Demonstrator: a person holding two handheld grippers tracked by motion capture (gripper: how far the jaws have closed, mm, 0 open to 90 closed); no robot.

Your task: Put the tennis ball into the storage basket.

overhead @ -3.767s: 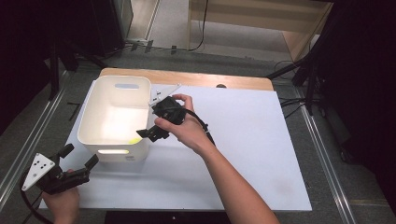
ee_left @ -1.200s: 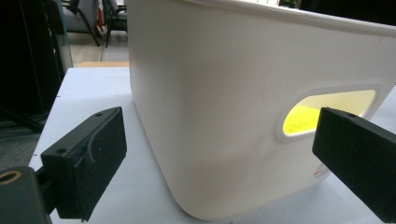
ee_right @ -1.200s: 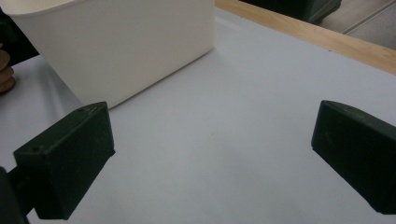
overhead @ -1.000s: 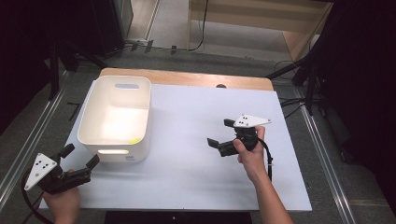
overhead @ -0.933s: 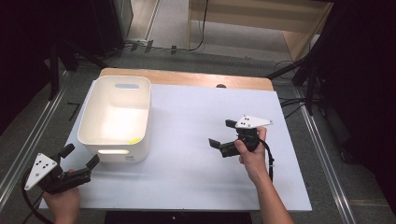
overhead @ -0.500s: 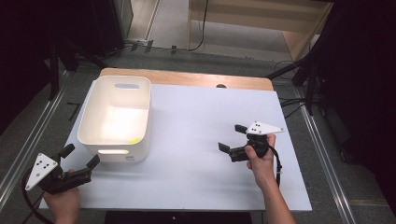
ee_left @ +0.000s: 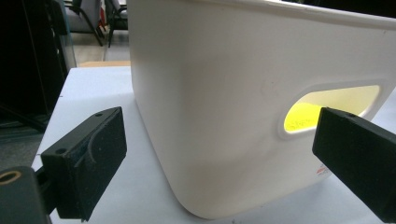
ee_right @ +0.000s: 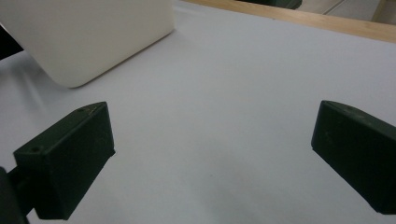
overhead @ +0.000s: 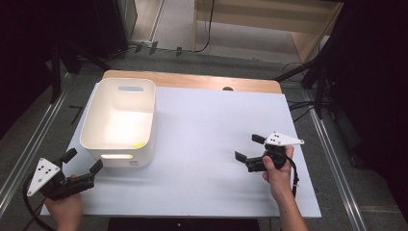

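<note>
Open table [overhead: 202, 144] – bin [overhead: 120, 120] (left) blocking

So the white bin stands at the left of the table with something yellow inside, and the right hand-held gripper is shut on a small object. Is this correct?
Not quite. The right hand-held gripper is open and holds nothing; the right gripper view shows its jaws wide apart over the bare table. The rest is right: the white bin stands at the left, with something yellow inside.

We hold our black two-jaw left gripper [overhead: 82, 166] at the table's near-left corner, our right gripper [overhead: 250, 149] near its right edge, both gaping empty.
</note>
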